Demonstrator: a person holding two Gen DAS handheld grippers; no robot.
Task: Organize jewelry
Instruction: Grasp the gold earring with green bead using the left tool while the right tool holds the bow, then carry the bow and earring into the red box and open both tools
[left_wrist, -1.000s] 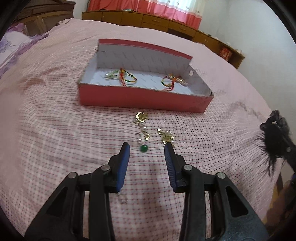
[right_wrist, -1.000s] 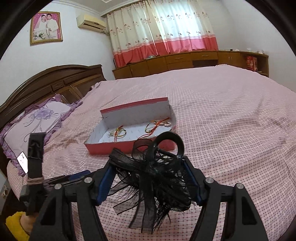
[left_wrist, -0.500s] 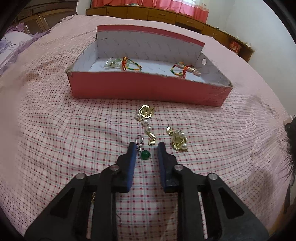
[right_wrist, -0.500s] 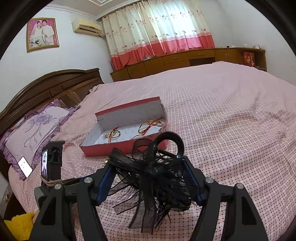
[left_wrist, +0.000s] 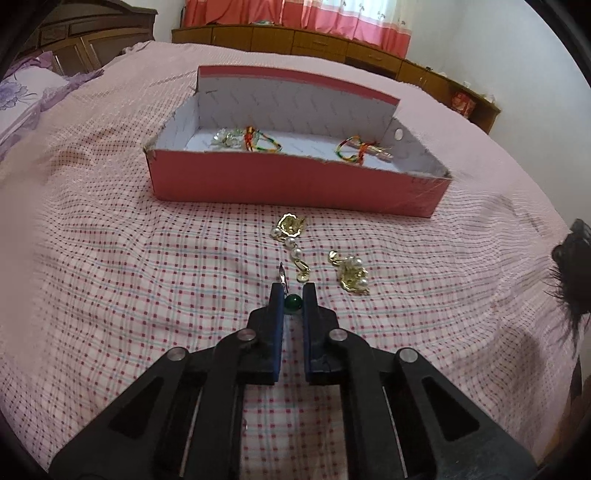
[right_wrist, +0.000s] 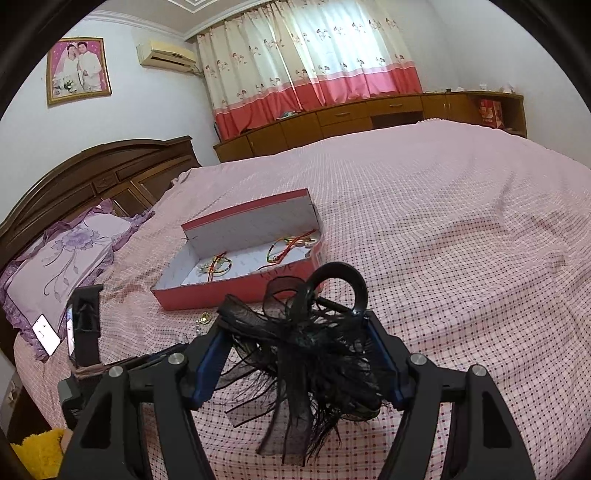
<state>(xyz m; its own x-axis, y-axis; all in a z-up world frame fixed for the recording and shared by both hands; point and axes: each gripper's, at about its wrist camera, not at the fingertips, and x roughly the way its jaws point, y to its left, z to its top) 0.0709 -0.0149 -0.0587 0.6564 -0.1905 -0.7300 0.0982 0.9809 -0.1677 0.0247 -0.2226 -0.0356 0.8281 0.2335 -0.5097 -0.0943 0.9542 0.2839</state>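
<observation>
Now L gripper (left_wrist: 293, 291) has just closed on green bead earring (left_wrist: 293, 302); R gripper (right_wrist: 295, 347) clamps black feather hairpiece (right_wrist: 306, 343).

Black hand-held gripper (left_wrist: 293, 295) frames, blue pads (left_wrist: 276, 306), silver screws (left_wrist: 244, 335).

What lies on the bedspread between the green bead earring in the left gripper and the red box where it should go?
A gold-and-pearl drop earring lies on the line from the green bead earring, held in the left gripper, to the red box. The box's near wall must be cleared too.
</observation>
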